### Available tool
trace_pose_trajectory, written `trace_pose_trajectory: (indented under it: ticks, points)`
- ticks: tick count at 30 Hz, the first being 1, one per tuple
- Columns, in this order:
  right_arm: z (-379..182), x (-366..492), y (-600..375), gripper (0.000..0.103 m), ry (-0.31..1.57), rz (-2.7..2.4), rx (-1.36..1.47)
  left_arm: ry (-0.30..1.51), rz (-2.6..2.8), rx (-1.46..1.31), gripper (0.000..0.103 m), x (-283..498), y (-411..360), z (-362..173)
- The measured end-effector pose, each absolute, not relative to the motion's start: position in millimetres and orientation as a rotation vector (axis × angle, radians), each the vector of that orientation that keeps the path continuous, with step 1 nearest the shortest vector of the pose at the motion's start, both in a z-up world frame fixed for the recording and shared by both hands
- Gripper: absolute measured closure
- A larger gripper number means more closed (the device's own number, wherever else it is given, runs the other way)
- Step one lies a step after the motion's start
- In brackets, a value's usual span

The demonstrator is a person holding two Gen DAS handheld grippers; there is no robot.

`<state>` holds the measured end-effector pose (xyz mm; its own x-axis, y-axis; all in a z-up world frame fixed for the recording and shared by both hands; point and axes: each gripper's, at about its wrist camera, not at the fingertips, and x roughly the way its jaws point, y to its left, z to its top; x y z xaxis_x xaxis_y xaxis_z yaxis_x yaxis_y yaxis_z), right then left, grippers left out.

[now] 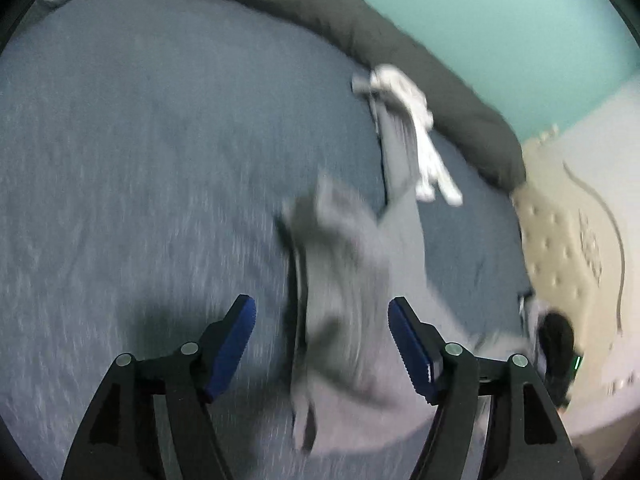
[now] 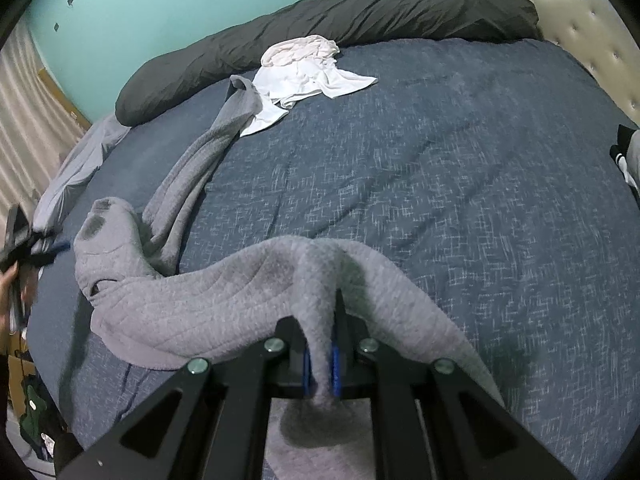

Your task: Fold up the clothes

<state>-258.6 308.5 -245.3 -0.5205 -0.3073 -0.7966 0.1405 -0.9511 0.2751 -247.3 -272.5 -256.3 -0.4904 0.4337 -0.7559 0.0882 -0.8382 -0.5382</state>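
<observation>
A grey quilted garment (image 2: 208,296), a sweatshirt or trousers, lies stretched across the dark blue bedcover (image 2: 440,180), with one long part running toward the back. My right gripper (image 2: 320,364) is shut on a bunched fold of it, and the cloth is pulled up into a ridge between the blue pads. In the blurred left wrist view the same grey garment (image 1: 344,264) lies crumpled below my left gripper (image 1: 322,306). That gripper stands wide open, with the cloth in the gap and neither pad touching it. A white garment (image 2: 308,72) lies crumpled at the far end.
A long dark grey pillow (image 2: 320,20) runs along the teal wall. The tufted cream headboard (image 2: 592,40) is at the right, and a pale grey pillow (image 2: 80,160) at the left edge of the bed. A hand holding something dark (image 2: 16,248) shows far left. A foot in a sock (image 2: 628,152) is at the right.
</observation>
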Motion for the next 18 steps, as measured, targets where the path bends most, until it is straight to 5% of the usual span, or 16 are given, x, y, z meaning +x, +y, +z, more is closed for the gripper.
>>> trace_pose_trajectory:
  ticks: [16,18]
  points:
    - [-236.8,-240.4,302.2,0.094,-0.314,-2.515,1.414,-0.731,2.208,-1.665,0.031,-191.1,-227.1,-343.3]
    - [-237.2,-239.5,302.2,0.094,-0.327,-2.512,1.417,-0.722,2.216,-1.667,0.040,-191.3,-224.9,-346.7]
